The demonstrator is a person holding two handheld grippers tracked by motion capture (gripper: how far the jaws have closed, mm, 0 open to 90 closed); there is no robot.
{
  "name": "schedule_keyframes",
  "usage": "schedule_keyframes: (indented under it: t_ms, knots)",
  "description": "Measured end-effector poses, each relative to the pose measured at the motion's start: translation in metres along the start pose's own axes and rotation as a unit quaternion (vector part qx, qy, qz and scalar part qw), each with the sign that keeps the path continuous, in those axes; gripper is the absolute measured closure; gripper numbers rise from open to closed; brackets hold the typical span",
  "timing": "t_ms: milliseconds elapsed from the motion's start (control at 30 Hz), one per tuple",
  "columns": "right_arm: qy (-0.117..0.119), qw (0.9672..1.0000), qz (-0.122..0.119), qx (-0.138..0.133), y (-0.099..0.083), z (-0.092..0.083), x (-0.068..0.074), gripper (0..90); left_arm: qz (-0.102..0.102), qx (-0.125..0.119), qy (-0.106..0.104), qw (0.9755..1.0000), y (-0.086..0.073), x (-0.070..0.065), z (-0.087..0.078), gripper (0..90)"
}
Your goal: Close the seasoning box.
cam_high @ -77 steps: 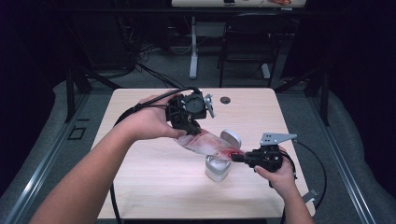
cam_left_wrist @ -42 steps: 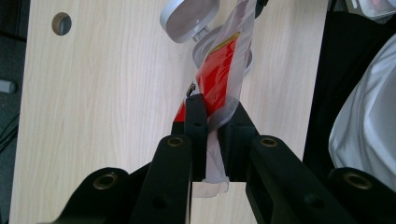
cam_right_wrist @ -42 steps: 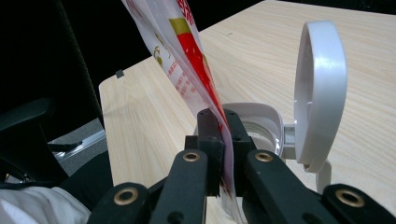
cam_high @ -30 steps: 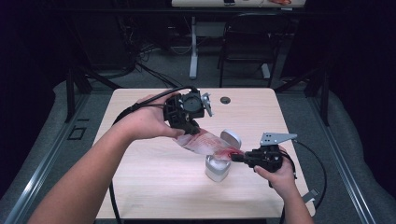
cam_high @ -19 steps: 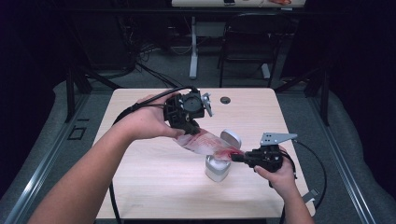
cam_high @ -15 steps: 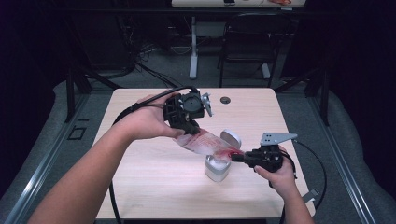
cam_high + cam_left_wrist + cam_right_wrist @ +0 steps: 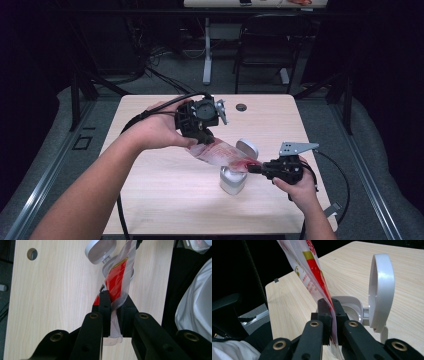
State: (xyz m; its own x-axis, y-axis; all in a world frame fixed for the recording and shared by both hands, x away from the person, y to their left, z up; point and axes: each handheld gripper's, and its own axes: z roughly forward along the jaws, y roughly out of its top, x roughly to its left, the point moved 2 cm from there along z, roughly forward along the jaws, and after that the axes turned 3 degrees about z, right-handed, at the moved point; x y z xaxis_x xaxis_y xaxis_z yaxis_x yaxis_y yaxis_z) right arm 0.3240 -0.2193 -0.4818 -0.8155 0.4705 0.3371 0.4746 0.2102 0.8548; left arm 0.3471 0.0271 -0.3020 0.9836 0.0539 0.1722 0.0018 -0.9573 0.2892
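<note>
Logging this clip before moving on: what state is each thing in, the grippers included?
Plastic packet: held in the air at both ends, slanting down toward the container.
White container: upright on the table, hinged lid open.
Left gripper: shut on the packet's upper end.
Right gripper: shut on its lower end.

Clear plastic sachet (image 7: 119, 280) with a red panel, a yellow stripe and small red print. White container (image 7: 231, 180) with a white hinged lid (image 7: 380, 290). Black grippers (image 7: 199, 131), (image 7: 256, 169). Pale wood-grain table (image 7: 165, 195).
</note>
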Motion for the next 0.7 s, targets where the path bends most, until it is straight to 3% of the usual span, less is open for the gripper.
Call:
schedule_keyframes:
  t_ms: [700]
  knots:
    - [0.0, 1.0, 0.0, 0.0, 0.0, -0.0011, -0.0001, 88.7, 0.0, 0.001, -0.002, 1.0, 0.0005, 0.0012, 0.0, 83.0]
